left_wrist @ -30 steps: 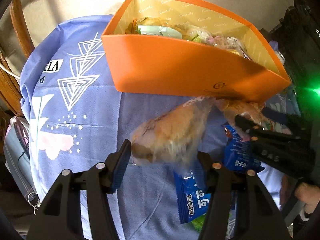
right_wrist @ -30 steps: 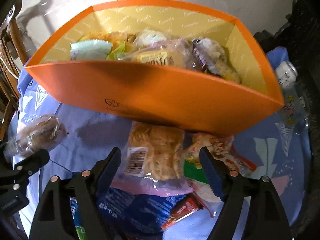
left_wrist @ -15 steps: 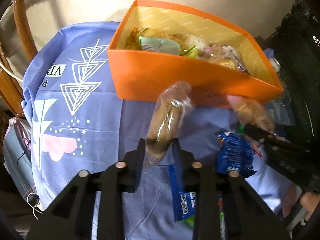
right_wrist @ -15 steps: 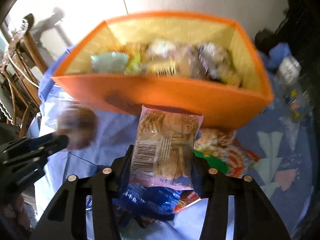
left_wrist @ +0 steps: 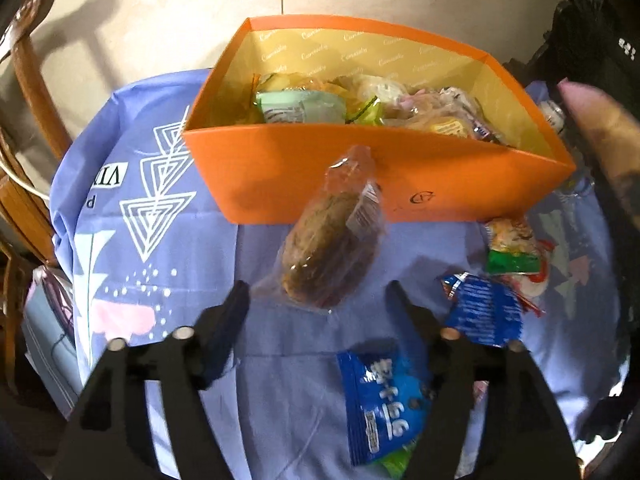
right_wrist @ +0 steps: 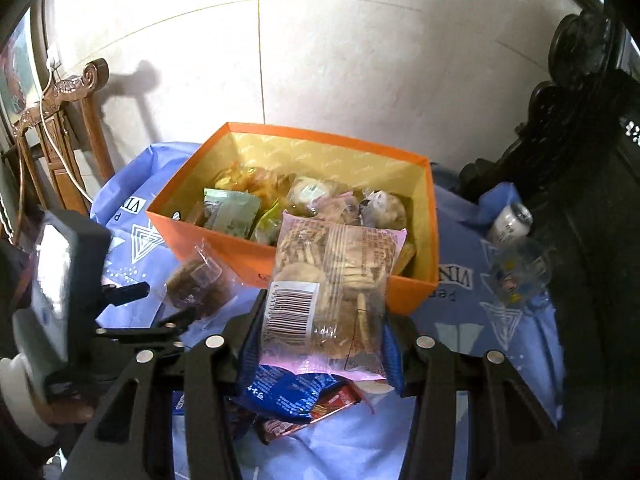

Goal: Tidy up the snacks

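An orange box (left_wrist: pixel 304 172) with several snack packs inside stands on a blue cloth; it also shows in the right wrist view (right_wrist: pixel 236 248). My left gripper (left_wrist: pixel 316 300) is open, and a clear pack with a brown cake (left_wrist: pixel 332 248) is just beyond its fingertips, free of them, in front of the box wall. My right gripper (right_wrist: pixel 324 320) is shut on a pink-edged clear pack of biscuits (right_wrist: pixel 332 296) and holds it raised in front of the box. In the right wrist view the left gripper (right_wrist: pixel 160 304) and the brown cake pack (right_wrist: pixel 200 288) are at the left.
Blue snack packs (left_wrist: pixel 384 396) (left_wrist: pixel 484 312) and a green and red pack (left_wrist: pixel 516 252) lie on the blue cloth (left_wrist: pixel 160 264). A can (right_wrist: pixel 512 224) and a clear bottle (right_wrist: pixel 520 272) lie at the right. A wooden chair (right_wrist: pixel 60 136) stands left, dark carved furniture (right_wrist: pixel 580 160) right.
My left gripper has opened and the brown cake pack has left its fingers. My right gripper has closed on the biscuit pack and lifted it up toward the box.
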Demonstrator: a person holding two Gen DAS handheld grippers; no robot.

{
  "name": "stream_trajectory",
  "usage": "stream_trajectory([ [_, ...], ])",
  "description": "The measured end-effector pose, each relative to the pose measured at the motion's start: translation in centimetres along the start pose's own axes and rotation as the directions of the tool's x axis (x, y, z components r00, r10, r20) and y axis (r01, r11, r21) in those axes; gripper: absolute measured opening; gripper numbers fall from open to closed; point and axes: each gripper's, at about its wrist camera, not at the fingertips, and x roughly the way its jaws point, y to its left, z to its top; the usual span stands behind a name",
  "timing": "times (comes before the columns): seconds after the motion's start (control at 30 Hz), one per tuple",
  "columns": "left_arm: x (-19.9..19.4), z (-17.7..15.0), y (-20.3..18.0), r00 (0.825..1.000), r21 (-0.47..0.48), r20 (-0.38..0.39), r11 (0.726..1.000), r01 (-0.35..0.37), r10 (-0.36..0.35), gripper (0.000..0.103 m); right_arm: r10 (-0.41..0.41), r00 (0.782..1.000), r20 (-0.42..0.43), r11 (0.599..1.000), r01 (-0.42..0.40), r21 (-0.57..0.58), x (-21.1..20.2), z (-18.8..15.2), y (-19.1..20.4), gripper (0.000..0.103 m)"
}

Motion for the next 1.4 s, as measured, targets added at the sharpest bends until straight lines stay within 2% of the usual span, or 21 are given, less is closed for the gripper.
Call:
stream_trajectory([
  [0.17,1.7,1.1,-0.9,0.999,0.014,0.032,0.999,-0.03,0.03,0.085,-0.046,0.999,0.011,0.999,0.047,-0.008,-1.1,0.2,-0.3,0.05],
  [0.33,2.4,2.3,-1.8,0.998,0.016,0.052,1.0,-0.023,0.022,0.086,-0.074,0.997,0.02,0.997,0.074,-0.011,-1.5,0.5,-0.6,0.05],
  [0.37,2.4,2.4,-2.0,0.998,0.019,0.056,1.0,-0.019,0.018,0.081,-0.072,0.997,0.022,0.997,0.073,-0.014,-1.6,0.6,-0.5,0.05],
  [0.4,2.3,2.6,-2.2,0.998,0.025,0.066,1.0,-0.013,0.011,0.055,-0.07,0.997,0.023,0.997,0.07,-0.015,-1.6,0.6,-0.6,0.05],
  [0.43,2.2,2.8,-2.4,0.998,0.039,0.062,0.999,0.006,-0.008,0.044,-0.068,0.997,0.024,0.998,0.068,-0.014,-1.6,0.6,-0.6,0.05],
  [0.47,2.3,3.0,-2.5,0.999,0.032,0.036,0.999,0.035,-0.036,0.035,-0.065,0.998,0.025,0.998,0.066,-0.013,-1.6,0.6,-0.7,0.05],
  [0.5,2.4,3.1,-2.3,0.998,0.01,0.014,0.998,0.056,-0.057,0.03,-0.063,0.998,0.024,0.998,0.064,-0.013,-1.6,0.7,-0.7,0.05],
  [0.57,2.2,2.9,-2.3,0.998,0.01,0.011,0.998,0.06,-0.06,0.025,-0.059,0.998,0.026,0.998,0.059,-0.012,-1.6,0.7,-0.9,0.05],
  [0.6,1.9,2.7,-2.3,0.999,0.012,0.009,0.999,0.044,-0.044,0.01,-0.054,0.998,0.027,0.998,0.054,-0.009,-1.6,0.8,-1.0,0.05],
  [0.67,1.4,2.5,-2.3,0.999,0.009,-0.007,0.999,0.044,-0.044,0.01,-0.05,0.998,0.031,0.999,0.05,-0.003,-1.7,0.9,-1.3,0.05],
  [0.8,-0.7,1.8,-3.0,1.0,0.051,0.001,0.999,-0.017,0.017,0.009,-0.042,0.999,0.034,0.999,0.042,0.007,-1.8,1.0,-1.8,0.05],
  [0.9,-2.6,1.7,-3.3,0.999,0.059,0.02,0.997,-0.044,0.043,0.004,-0.037,0.999,0.037,0.999,0.036,0.012,-2.0,1.1,-2.0,0.05],
  [1.0,-4.6,1.8,-3.8,0.998,0.069,0.047,0.997,-0.045,0.042,0.0,-0.025,0.999,0.045,1.0,0.025,0.017,-2.3,1.2,-2.1,0.05],
  [1.23,-8.8,3.1,-4.5,0.989,0.092,0.14,0.994,-0.056,0.043,0.0,0.001,0.997,0.074,1.0,-0.002,0.019,-3.0,1.7,-2.1,0.05],
  [1.4,-10.6,4.1,-4.4,0.983,0.09,0.178,0.994,-0.055,0.039,0.0,0.016,0.996,0.093,1.0,-0.018,0.023,-3.0,2.4,-2.3,0.05],
])
